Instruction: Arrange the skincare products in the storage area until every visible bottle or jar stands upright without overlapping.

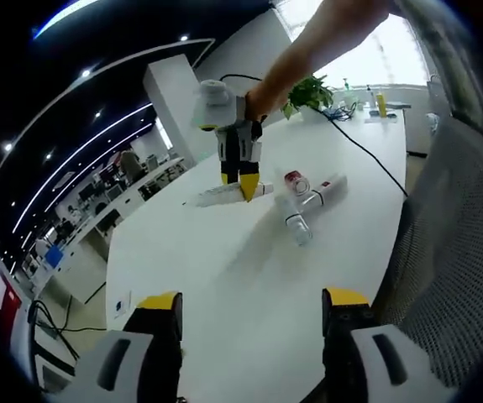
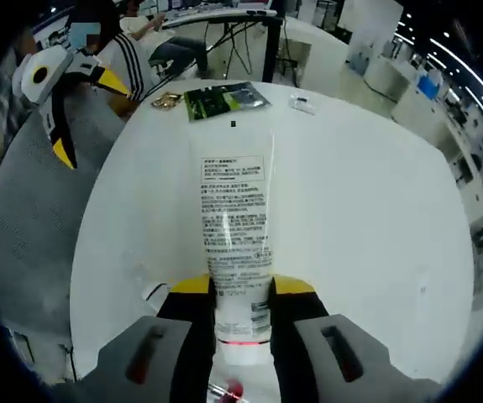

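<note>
A long white tube (image 2: 235, 227) with printed text points away from my right gripper (image 2: 243, 287), whose jaws are shut on its cap end. In the left gripper view the same tube (image 1: 212, 196) lies low over the white table (image 1: 224, 277), held by the right gripper (image 1: 243, 186) on a person's arm. Beside it lie a red-lidded jar (image 1: 295, 182), a clear bottle (image 1: 296, 224) and a second white tube (image 1: 328, 191), close together on their sides. My left gripper (image 1: 254, 299) is open near the table's edge, holding nothing; it also hangs at the right gripper view's upper left (image 2: 86, 117).
A grey mesh chair (image 1: 455, 252) stands by the table's right side. A black cable (image 1: 367, 151) runs to a plant (image 1: 312, 91) and small items at the far end. A green packet (image 2: 224, 99) lies beyond the tube, with a seated person (image 2: 132, 50) behind.
</note>
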`<state>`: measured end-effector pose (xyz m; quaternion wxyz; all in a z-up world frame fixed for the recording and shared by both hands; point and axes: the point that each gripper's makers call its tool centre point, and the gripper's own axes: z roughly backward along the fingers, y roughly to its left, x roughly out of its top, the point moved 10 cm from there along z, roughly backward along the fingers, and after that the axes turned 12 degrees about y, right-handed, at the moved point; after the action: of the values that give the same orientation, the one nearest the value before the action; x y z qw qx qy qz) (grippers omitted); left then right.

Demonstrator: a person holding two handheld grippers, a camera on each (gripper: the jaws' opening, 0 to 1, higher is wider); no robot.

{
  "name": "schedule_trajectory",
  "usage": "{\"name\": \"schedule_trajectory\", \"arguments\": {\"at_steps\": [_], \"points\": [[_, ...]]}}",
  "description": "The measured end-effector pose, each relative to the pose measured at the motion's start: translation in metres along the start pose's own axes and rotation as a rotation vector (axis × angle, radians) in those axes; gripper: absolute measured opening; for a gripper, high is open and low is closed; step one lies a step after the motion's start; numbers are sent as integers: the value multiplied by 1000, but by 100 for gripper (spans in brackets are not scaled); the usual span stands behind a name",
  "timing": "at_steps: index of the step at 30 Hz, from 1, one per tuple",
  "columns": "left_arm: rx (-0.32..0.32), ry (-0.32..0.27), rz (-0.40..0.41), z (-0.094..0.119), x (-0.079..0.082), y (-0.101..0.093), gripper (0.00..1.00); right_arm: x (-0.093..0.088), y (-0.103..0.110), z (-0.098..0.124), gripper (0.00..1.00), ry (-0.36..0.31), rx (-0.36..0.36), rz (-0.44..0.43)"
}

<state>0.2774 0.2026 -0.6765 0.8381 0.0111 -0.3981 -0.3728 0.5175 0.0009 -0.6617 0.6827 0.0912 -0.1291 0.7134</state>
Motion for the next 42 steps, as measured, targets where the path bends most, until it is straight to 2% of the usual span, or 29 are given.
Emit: {"name": "schedule_trajectory", "arguments": {"at_steps": [4,7,10,11,12,16,17,19,21,24,27,28,30,33,36,37,39,42], "points": [[10,-41,31,4,3,3,70,8,22,14,22,-136,-33,-86],[6,-57,53,5,4,5,72,10,35,20,22,-202,-40,-121],[13,-129,53,11,11,5,73,12,52,26,22,-285,-70,-188],[11,-135,57,13,11,6,73,13,57,28,22,-313,-63,-217],[5,-142,71,14,12,7,73,14,64,30,22,-360,-58,-250],[-1,-168,111,16,14,11,74,18,84,36,23,-468,-68,-337],[-8,-180,135,17,16,12,75,20,91,38,23,-510,-68,-389],[-14,-214,184,20,18,15,76,28,105,42,23,-591,-58,-419],[-17,-245,234,24,20,19,76,34,117,44,23,-631,-69,-443],[-22,-259,294,26,20,24,76,38,129,43,23,-641,-94,-453],[-11,-265,313,29,20,30,78,35,138,38,24,-633,-159,-491],[18,-303,336,33,22,34,78,33,142,36,24,-630,-161,-511],[27,-350,386,39,25,38,79,28,148,34,24,-646,-166,-565],[-8,-394,483,45,29,42,83,25,156,33,24,-712,-138,-636],[-132,-445,594,47,39,39,82,23,165,28,24,-741,-121,-656],[-187,-483,668,46,43,37,82,23,170,25,24,-748,-123,-659],[-256,-535,782,45,46,35,83,22,176,20,25,-773,-107,-686],[-323,-546,852,41,42,31,85,23,185,15,25,-810,-69,-725]]}}
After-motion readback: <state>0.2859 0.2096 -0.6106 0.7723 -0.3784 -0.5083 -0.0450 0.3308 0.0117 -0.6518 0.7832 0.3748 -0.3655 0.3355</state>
